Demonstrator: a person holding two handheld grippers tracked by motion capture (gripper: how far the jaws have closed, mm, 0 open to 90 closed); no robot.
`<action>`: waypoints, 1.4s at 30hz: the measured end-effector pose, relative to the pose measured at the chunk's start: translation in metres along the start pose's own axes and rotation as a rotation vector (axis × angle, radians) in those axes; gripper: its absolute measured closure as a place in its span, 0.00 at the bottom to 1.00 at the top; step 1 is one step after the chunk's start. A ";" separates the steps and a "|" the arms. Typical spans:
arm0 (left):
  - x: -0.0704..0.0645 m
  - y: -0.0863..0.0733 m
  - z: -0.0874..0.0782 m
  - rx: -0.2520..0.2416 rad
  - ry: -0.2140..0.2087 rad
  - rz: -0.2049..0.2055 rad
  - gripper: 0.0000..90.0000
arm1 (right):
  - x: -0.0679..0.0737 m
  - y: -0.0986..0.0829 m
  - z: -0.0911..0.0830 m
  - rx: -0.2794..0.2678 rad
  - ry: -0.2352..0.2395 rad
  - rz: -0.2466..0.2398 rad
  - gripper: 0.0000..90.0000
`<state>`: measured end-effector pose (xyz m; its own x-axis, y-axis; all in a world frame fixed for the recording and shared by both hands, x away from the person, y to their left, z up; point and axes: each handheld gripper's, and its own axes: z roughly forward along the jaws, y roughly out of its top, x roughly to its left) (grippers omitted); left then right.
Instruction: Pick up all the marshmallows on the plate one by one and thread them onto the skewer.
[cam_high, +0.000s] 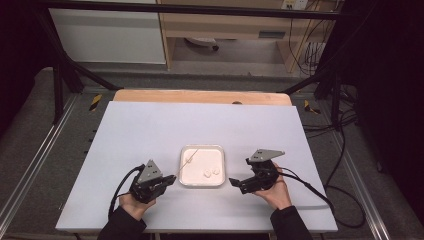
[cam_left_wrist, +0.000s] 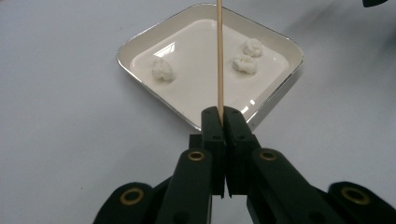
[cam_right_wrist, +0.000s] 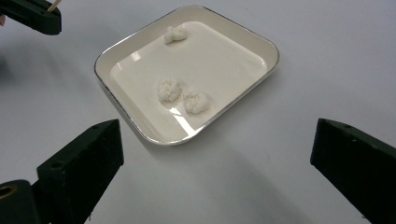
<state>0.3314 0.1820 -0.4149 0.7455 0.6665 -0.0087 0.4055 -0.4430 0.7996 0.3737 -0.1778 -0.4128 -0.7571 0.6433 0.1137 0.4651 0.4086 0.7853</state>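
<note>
In the high view the left gripper (cam_high: 170, 180) is sitting at the lower left of centre, its fingers clamping tight on a thin wooden skewer (cam_high: 186, 162) that is slanting up and to the right over the white tray (cam_high: 201, 149). In the left gripper view the skewer (cam_left_wrist: 219, 56) is rising straight up the middle of the frame from between the closed fingers (cam_left_wrist: 212, 126), crossing above the tray (cam_left_wrist: 140, 42) in the upper half of the picture. Three small white lumps are lying inside the tray: one lump (cam_left_wrist: 162, 69) left of the skewer and a pair of lumps (cam_left_wrist: 248, 56) just right of it, the two nearly touching each other. Whether the skewer tip is touching anything I cannot tell.

The right gripper (cam_high: 234, 183) is hovering at the lower right of centre in the high view, just beside the tray's right edge. In the right gripper view its fingers (cam_right_wrist: 84, 158) are standing wide apart at the bottom corners with nothing between them, and the tray (cam_right_wrist: 261, 44) is lying ahead on the pale counter (cam_right_wrist: 327, 70).
</note>
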 end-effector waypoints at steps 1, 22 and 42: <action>0.001 -0.001 -0.001 -0.007 0.002 0.001 0.98 | 0.001 0.001 0.002 -0.001 -0.001 -0.001 0.03; 0.006 -0.018 -0.004 -0.018 -0.002 -0.026 0.98 | 0.029 0.037 0.059 0.044 -0.019 -0.020 0.08; 0.005 -0.017 -0.004 -0.026 -0.002 -0.027 0.98 | 0.032 0.028 0.093 0.111 0.020 -0.088 0.56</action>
<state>0.3264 0.1955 -0.4266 0.7355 0.6768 -0.0316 0.4118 -0.4095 0.8141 0.4052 -0.0858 -0.4441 -0.8056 0.5894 0.0599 0.4433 0.5325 0.7211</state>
